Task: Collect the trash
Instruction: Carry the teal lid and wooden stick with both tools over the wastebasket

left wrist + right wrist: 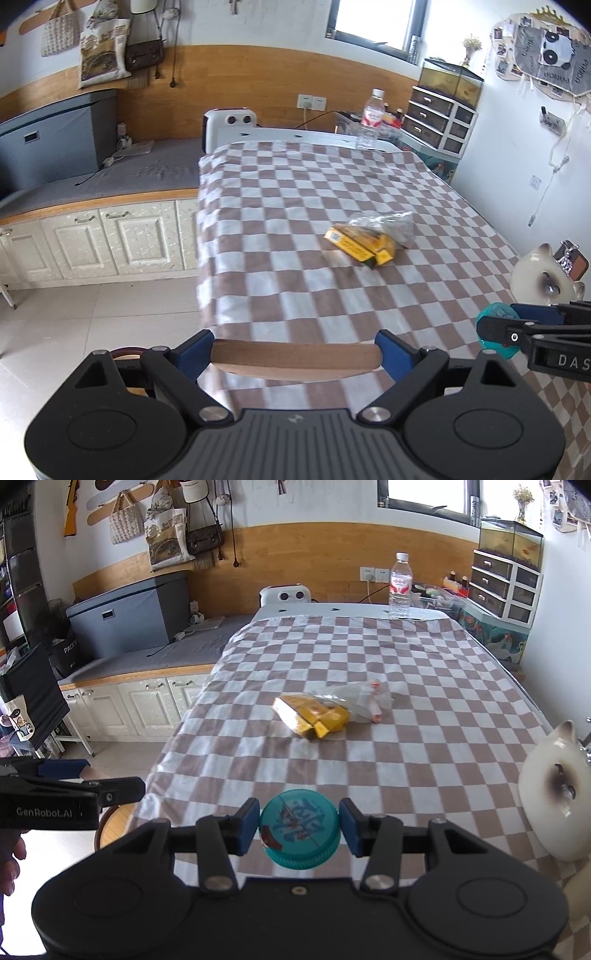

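Observation:
My left gripper (295, 354) is shut on a flat brown cardboard-like strip (295, 360) and holds it at the near edge of the checkered table (332, 177). My right gripper (299, 829) is shut on a teal round lid (300, 833) with blue print, above the table's near edge; it also shows in the left wrist view (498, 328). A yellow carton (360, 245) lies mid-table against a crumpled clear plastic wrapper (388, 223); both show in the right wrist view, the carton (310, 716) and the wrapper (354, 696). A clear water bottle (400, 587) stands at the far edge.
A white cat-shaped ceramic piece (554, 790) stands at the table's right edge. A round wooden stool (110, 825) sits below the near left corner. A grey bench over white cabinets (110, 236) runs along the left. Drawer units (439, 122) stand at the far right.

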Demonstrator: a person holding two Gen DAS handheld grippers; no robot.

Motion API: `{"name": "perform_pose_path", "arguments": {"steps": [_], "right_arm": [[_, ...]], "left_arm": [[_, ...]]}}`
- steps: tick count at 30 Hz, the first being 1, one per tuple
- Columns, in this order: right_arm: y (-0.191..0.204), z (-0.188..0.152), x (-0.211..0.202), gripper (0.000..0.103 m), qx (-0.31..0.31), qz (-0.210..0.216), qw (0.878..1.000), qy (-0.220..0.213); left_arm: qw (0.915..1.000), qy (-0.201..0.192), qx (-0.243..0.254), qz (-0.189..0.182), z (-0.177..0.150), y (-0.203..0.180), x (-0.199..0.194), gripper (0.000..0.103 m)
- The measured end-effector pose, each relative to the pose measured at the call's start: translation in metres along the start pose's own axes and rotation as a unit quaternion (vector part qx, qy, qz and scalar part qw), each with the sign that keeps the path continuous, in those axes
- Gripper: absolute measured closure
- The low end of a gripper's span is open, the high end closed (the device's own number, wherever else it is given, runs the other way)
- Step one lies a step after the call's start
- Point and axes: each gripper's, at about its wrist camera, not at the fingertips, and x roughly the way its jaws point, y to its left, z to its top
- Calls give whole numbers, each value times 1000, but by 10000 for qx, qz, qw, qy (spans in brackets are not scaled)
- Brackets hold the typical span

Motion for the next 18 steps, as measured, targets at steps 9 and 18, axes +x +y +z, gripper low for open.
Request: {"name": "perform_pose_path", "arguments": {"steps": [9, 18], "right_arm": [[74, 14, 22, 55, -41, 67, 9999, 77], [153, 28, 61, 55, -153, 343, 9991, 207]], "left_arm": [[9999, -32, -131, 104, 5, 74, -8, 10], [9987, 54, -350, 362, 6, 152, -9, 10]]}}
